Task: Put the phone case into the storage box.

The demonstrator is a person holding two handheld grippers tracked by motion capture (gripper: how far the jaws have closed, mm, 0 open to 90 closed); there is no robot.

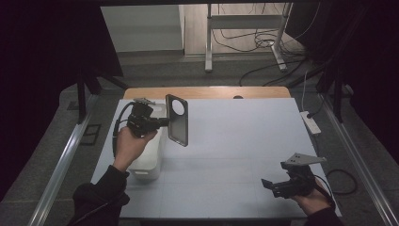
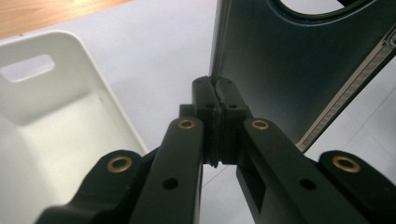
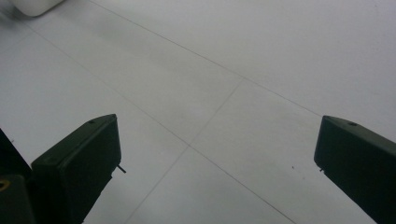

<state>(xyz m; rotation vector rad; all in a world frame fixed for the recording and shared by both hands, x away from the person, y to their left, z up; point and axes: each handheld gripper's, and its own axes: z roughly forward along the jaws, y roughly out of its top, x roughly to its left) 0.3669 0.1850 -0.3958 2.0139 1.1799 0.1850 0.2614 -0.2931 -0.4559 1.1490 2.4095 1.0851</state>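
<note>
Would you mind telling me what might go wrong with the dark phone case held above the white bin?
1. The left tool pinches only the edge of the phone case, so it might swivel or slip out.
2. If it drops, it could land on the table beside the white bin.

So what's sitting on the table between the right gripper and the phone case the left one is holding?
Nothing: in the high view the white table is bare between the right gripper and the phone case. The white bin sits further left.
</note>
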